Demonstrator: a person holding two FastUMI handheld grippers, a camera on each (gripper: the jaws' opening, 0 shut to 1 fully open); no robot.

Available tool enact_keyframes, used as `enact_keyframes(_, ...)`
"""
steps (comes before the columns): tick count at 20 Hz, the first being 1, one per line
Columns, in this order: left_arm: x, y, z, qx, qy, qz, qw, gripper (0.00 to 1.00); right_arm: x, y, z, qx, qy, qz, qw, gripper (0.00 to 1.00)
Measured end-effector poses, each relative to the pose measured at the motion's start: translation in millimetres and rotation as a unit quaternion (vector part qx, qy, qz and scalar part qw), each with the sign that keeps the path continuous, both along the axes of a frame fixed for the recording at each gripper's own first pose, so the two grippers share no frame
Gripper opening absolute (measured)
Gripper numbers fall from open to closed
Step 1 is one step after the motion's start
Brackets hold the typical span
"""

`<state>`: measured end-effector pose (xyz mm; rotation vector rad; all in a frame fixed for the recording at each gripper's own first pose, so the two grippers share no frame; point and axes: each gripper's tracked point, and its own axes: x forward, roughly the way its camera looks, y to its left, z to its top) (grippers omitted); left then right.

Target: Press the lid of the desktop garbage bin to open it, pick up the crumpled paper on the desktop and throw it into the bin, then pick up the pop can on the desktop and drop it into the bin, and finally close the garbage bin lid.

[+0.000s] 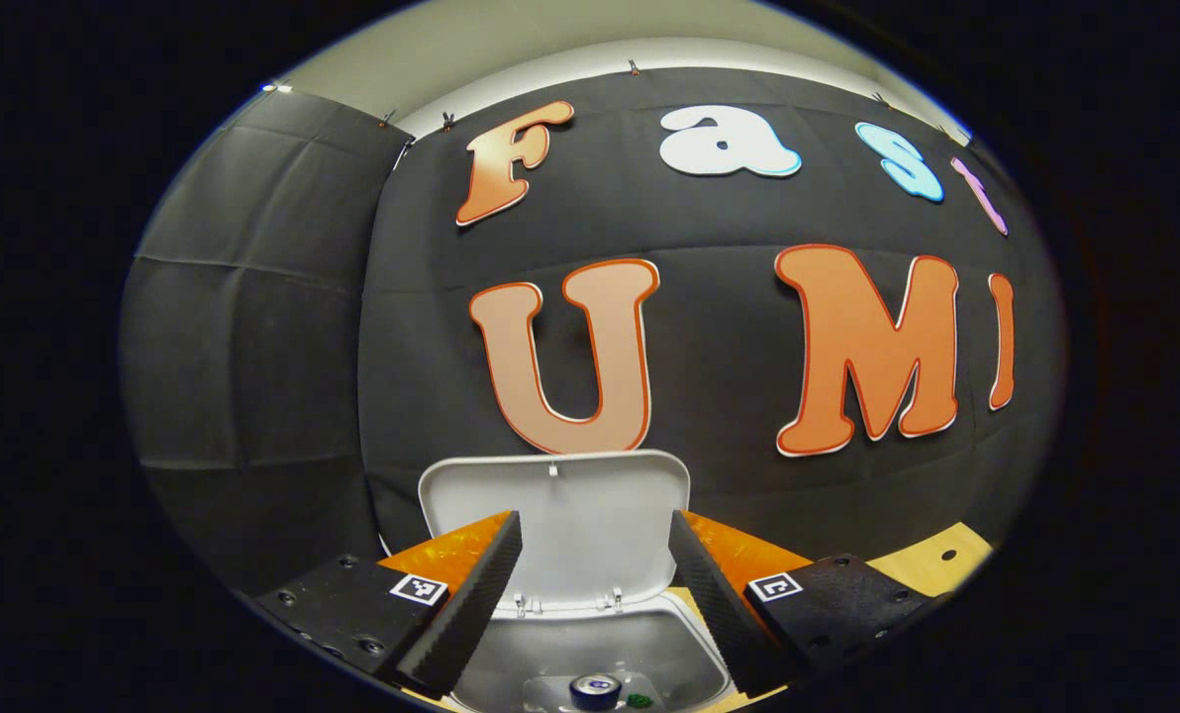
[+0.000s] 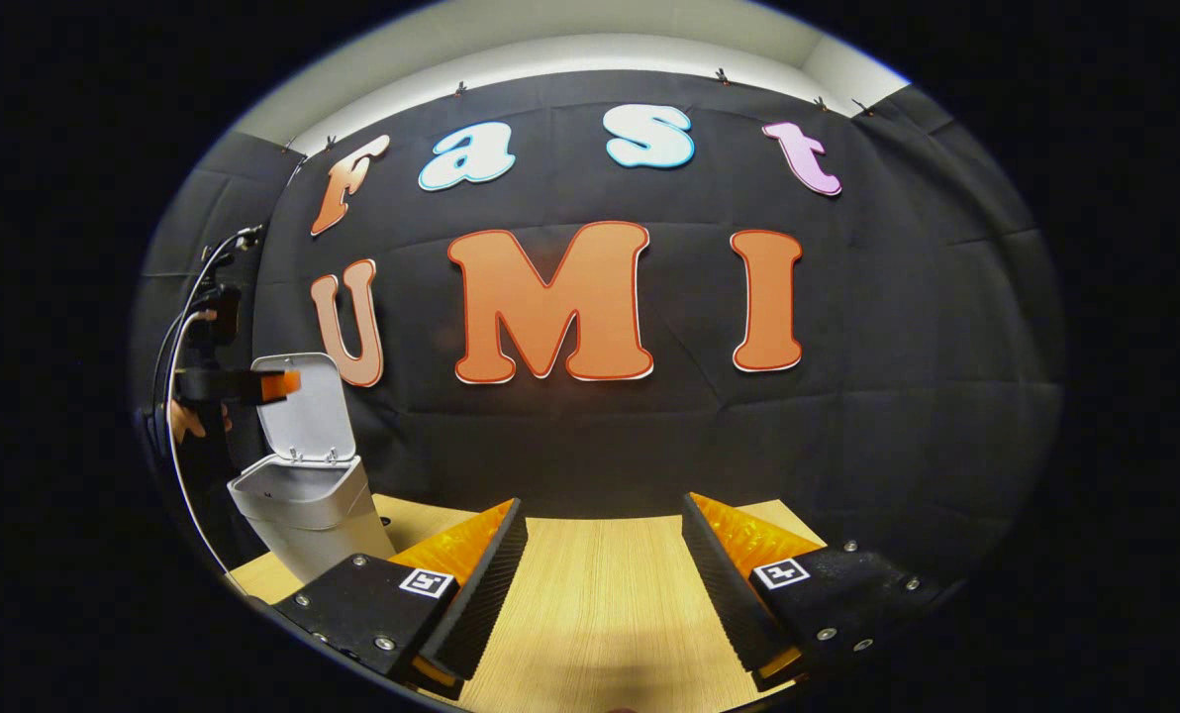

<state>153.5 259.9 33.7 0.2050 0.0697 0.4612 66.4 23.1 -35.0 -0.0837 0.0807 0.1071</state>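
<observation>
In the left gripper view, my left gripper [image 1: 595,569] hangs open right above the white garbage bin [image 1: 694,644], whose lid [image 1: 560,515] stands raised behind the opening. The pop can [image 1: 595,690] lies inside the bin, top end facing up, with a small green scrap [image 1: 639,701] beside it. In the right gripper view, my right gripper [image 2: 605,564] stands open over the bare wooden table [image 2: 600,594], holding nothing. The bin [image 2: 303,500] is far to its left with the lid [image 2: 303,406] up, and the left gripper [image 2: 253,384] hovers over it, held by a hand [image 2: 186,421].
The black cloth wall rises close behind the bin and along the table's far edge. A cable [image 2: 179,337] loops up from the left gripper at the far left. A table corner with small holes [image 1: 946,555] shows to the right of the bin.
</observation>
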Motion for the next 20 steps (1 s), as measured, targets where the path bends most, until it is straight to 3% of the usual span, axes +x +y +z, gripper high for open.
enact_keyframes(2,9,8,20,0.001,-0.007,0.004,1.000,0.94,0,-1,2,0.000,-0.002,-0.002,1.000,0.94)
enact_keyframes(3,13,10,32,-0.003,-0.013,0.003,1.000,0.99,0,-1,2,-0.001,-0.003,-0.002,1.000,0.94)
enact_keyframes(4,18,10,44,-0.006,-0.022,0.002,1.000,0.94,1,-4,4,-0.001,-0.003,-0.002,1.000,0.94)
enact_keyframes(7,35,18,74,-0.003,-0.047,-0.002,0.999,0.94,1,-4,3,0.000,-0.001,-0.001,1.000,0.94)
enact_keyframes(8,42,20,80,-0.002,-0.048,-0.003,0.999,0.99,1,-3,3,0.000,0.000,-0.001,1.000,0.94)
enact_keyframes(9,49,25,78,-0.007,-0.042,-0.004,0.999,0.94,1,-4,3,0.000,0.000,-0.001,1.000,0.94)
enact_keyframes(11,62,36,69,-0.027,-0.029,0.001,0.999,0.98,1,-4,3,0.002,0.000,-0.002,1.000,0.94)
enact_keyframes(15,72,61,41,-0.035,0.002,0.022,0.999,0.94,0,-5,4,0.001,-0.002,-0.006,1.000,0.94)
enact_keyframes(16,73,66,34,-0.038,0.011,0.024,0.999,0.98,0,-5,4,0.000,-0.002,-0.007,1.000,0.94)
enact_keyframes(18,73,65,17,-0.044,0.028,0.023,0.998,0.93,-1,-6,5,0.001,-0.002,-0.008,1.000,0.94)
enact_keyframes(19,74,64,18,-0.042,0.029,0.013,0.999,0.98,-1,-6,5,0.001,-0.003,-0.009,1.000,0.94)
enact_keyframes(20,71,62,15,-0.043,0.041,0.013,0.998,0.93,-1,-6,5,0.000,-0.003,-0.010,1.000,0.94)
